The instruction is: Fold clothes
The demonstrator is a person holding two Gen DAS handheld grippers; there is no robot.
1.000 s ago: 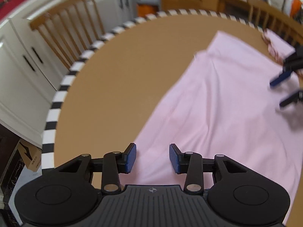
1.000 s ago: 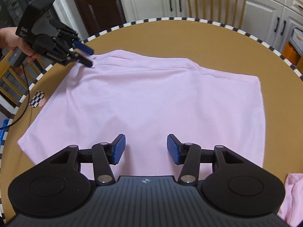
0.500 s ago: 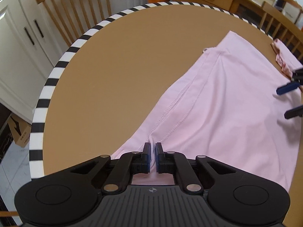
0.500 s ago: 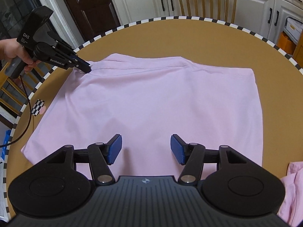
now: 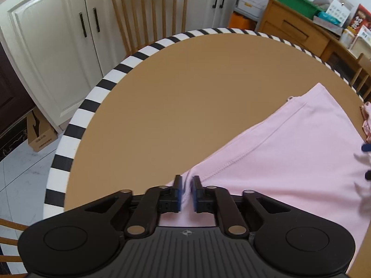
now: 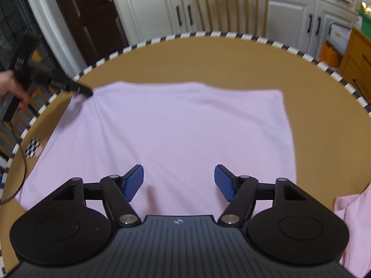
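Note:
A pale pink garment (image 6: 171,129) lies spread flat on the round brown table (image 6: 220,58). My left gripper (image 5: 186,191) is shut on a hemmed edge of the pink garment (image 5: 289,155), with cloth pinched between its blue pads. In the right wrist view that left gripper (image 6: 87,92) sits at the garment's far left corner, held by a hand (image 6: 9,85). My right gripper (image 6: 178,184) hovers open over the near edge of the garment, nothing between its fingers. Its blue fingertips (image 5: 366,147) peek in at the right edge of the left wrist view.
The table has a black-and-white striped rim (image 5: 76,125). A second pink cloth (image 6: 354,215) lies at the near right. Wooden chairs (image 6: 231,9) stand around the table, white cabinets (image 5: 51,53) behind, a cluttered wooden sideboard (image 5: 299,23) at the right. A cable (image 6: 23,166) trails off the left edge.
My left gripper went from open to shut on the garment's edge, then drew that corner back toward the table rim. My right gripper stayed open over the near edge.

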